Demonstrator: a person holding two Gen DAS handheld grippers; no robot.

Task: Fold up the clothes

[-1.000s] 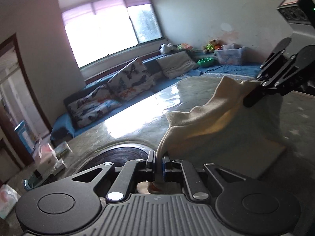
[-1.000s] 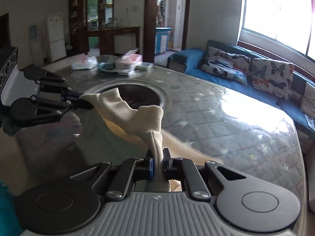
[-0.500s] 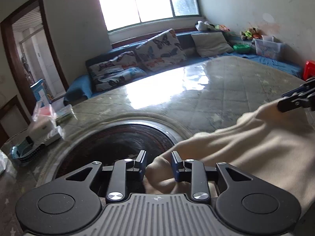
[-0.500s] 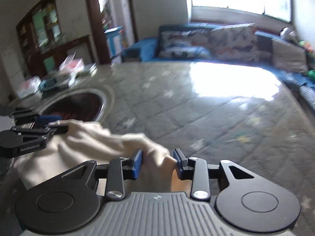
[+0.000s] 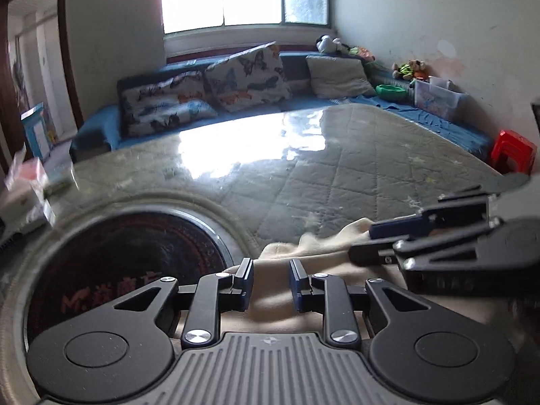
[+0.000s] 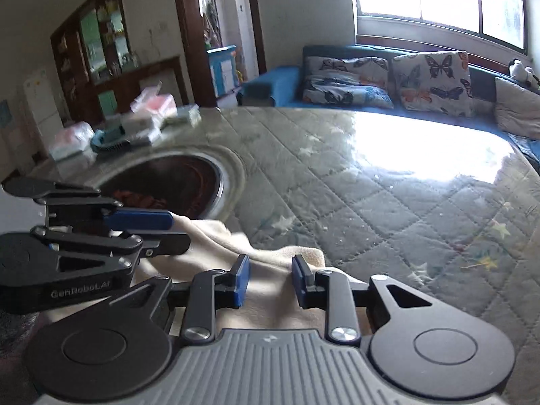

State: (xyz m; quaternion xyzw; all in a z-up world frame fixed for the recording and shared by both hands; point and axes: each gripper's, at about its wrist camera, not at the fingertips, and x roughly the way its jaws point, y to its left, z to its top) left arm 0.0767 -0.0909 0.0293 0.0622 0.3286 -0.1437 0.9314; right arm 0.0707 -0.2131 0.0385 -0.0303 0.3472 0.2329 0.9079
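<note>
The bench (image 5: pixel 354 175) fills most of both views: a broad rounded top under a quilted, glossy cover, with a dark round inset (image 5: pixel 128 270) sunk into it on my left. A blue sofa (image 5: pixel 303 108) with butterfly cushions runs along the far side under the window, and a huddle of small packets (image 6: pixel 141 121) sits at the far left rim.

The cream garment (image 5: pixel 317 246) lies bunched on the bench right in front of me, just beside the inset's rim, its near part running under both tools. Its front edge is humped and rumpled, not flat.

My left gripper (image 5: pixel 270 285) is low over the cloth with its fingers spread, and cloth shows in the gap without being nipped. My right gripper (image 6: pixel 270 283) is the same: fingers apart, cloth between them, nothing pinched. The two tools sit close, side by side, each showing in the other's view.

I judge this to be a moment between holds. The cloth is down and both tools are free of it, which would fit a fold just laid as well as a reach for a fresh hold. Either way, the next hold calls for finding a clean edge or corner in that rumple, not a fistful.

Room is generous ahead and to my right, where the cover lies bare. To the left the inset's lip is close.
</note>
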